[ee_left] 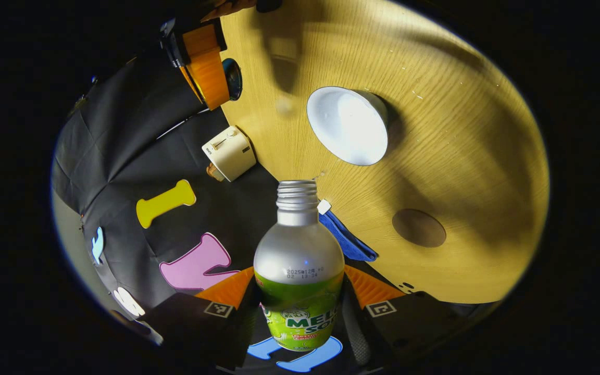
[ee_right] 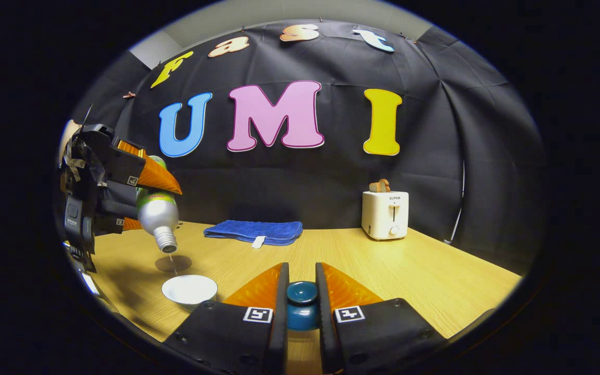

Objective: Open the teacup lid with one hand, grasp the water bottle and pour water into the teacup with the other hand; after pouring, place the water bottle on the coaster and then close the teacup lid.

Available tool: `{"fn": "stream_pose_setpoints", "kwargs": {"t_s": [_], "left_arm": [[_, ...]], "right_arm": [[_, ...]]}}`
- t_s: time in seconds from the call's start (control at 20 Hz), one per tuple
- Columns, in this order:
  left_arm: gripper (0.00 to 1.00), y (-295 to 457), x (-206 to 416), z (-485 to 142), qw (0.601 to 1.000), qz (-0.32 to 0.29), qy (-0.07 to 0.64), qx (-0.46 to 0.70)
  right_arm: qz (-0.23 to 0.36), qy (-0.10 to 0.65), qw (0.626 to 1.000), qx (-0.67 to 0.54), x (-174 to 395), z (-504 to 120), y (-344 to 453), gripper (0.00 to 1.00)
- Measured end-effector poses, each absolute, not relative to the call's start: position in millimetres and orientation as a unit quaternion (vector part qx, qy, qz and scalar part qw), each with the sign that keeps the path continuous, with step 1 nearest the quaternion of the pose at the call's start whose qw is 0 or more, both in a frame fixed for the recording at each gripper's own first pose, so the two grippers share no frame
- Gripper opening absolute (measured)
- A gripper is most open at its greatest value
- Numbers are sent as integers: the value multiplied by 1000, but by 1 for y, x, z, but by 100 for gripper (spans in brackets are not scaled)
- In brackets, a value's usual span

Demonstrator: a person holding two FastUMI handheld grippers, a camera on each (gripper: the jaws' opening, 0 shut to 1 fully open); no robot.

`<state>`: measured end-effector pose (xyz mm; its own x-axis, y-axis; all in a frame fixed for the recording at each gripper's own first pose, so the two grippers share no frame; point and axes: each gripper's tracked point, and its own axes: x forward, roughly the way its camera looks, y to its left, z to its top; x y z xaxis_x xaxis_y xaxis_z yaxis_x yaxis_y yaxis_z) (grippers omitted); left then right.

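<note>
My left gripper (ee_left: 299, 284) is shut on a silver and green water bottle (ee_left: 299, 260) with its cap off. In the right gripper view this bottle (ee_right: 157, 212) hangs tilted, mouth down, over the white teacup (ee_right: 189, 288), and a thin trickle of water falls from it. The teacup (ee_left: 349, 125) stands uncovered on the wooden table. A round brown coaster (ee_left: 419, 227) lies beside it, bare; it also shows just behind the cup as the coaster (ee_right: 173, 263). My right gripper (ee_right: 301, 272) is shut on the dark teal lid (ee_right: 301, 298), held above the table.
A folded blue cloth (ee_right: 253, 230) lies at the back of the table (ee_right: 409, 276). A white toaster (ee_right: 385, 213) with bread in it stands at the back right. The other gripper (ee_left: 203, 57) with the lid hovers beyond the cup.
</note>
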<state>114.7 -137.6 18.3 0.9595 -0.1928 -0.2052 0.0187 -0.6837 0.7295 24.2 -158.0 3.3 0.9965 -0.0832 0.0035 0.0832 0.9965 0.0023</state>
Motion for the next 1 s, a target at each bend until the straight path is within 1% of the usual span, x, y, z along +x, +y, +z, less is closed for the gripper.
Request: {"fn": "stream_pose_setpoints", "kwargs": {"t_s": [0.5, 0.55, 0.6, 0.65, 0.7, 0.85, 1.0], "left_arm": [[77, -145, 117, 14, 415, -139, -66, 897], [77, -145, 117, 15, 421, -141, -70, 893], [77, -145, 114, 16, 439, -142, -75, 884], [77, -144, 116, 18, 467, -142, -75, 869], [77, -142, 114, 20, 504, -143, -72, 849], [77, -141, 109, 31, 622, -138, -77, 767], [77, -129, 98, 38, 776, -133, -59, 613]], "right_arm": [[-42, -2, 999, 1, 24, 3, -158, 28], [-42, -2, 999, 1, 24, 4, -158, 28], [-42, -2, 999, 1, 24, 3, -158, 28], [-42, -2, 999, 1, 24, 3, -158, 28], [-42, -2, 999, 1, 24, 3, -158, 28], [-42, -2, 999, 1, 24, 3, -158, 28], [-42, -2, 999, 1, 24, 3, -158, 28]]}}
